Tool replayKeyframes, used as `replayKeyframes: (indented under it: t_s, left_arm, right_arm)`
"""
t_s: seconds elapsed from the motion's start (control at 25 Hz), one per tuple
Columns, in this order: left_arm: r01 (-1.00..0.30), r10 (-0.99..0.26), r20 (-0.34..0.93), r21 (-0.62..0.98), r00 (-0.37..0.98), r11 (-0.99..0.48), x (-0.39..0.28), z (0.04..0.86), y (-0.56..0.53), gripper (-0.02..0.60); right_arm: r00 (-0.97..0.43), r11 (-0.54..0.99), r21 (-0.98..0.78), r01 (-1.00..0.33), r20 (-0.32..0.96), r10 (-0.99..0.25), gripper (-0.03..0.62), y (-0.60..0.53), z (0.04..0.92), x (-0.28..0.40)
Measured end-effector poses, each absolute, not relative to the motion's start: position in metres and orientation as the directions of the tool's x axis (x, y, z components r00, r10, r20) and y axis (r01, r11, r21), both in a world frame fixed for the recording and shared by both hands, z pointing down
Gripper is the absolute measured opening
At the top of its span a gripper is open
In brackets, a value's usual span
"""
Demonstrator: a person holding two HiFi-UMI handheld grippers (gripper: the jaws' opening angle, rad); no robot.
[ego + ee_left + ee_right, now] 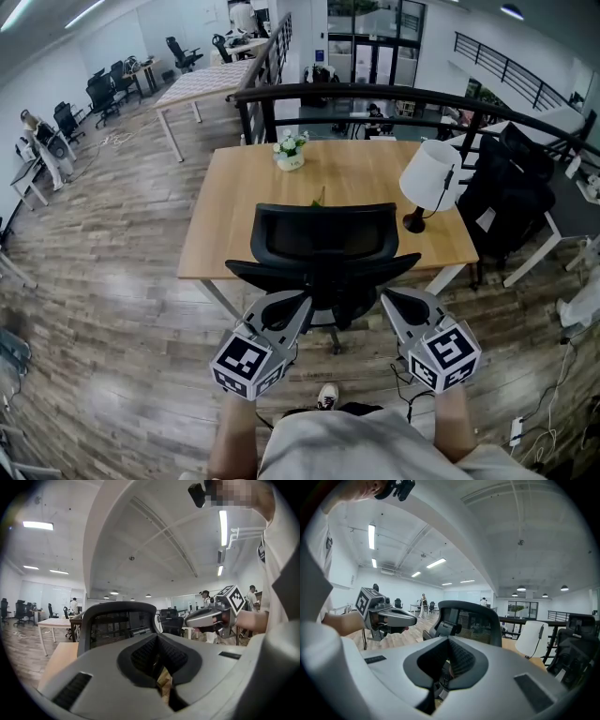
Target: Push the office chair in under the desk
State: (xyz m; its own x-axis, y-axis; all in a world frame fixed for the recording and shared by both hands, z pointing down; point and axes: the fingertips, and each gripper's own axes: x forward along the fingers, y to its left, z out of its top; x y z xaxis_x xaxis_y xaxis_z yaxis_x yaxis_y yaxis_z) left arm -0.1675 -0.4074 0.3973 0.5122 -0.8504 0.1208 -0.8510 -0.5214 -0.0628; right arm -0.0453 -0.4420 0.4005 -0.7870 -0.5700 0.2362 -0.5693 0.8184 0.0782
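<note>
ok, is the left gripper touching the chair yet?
Cannot tell. In the head view the left gripper overlaps the office chair; the left gripper view shows the chair ahead, but no plain contact or gap.

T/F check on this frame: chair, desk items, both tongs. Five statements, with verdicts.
1. The office chair is black. True.
2. Both tongs stand wide open. False: the left tongs and the right tongs are both shut, with nothing between them.
3. A lamp with a white shade stands on the desk. True.
4. In the head view, the lamp is at the desk's left end. False: it is at the right end.
5. A small flower pot sits near the desk's far edge. True.
</note>
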Motion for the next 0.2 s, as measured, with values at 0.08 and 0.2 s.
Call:
replayKeyframes:
  t_s: [0.08,0.2]
  left_arm:
    - [-0.85,-0.849,0.121,-0.058,0.514,-0.523,-0.1691,0.3989,-0.4099,0.023]
    - [-0.85,-0.848,0.121,-0.052,0.516,-0.525,-0.172,0.4013,-0.4145,0.023]
  right_arm:
    - [-0.786,0.818,0.075,-0.57,0.24,-0.57,0.018,-0.4443,0.4026,-0.0468]
    - [-0.785,0.818,0.069,-0.572,0.243,-0.57,0.018,-0.4496,0.4056,-0.0491]
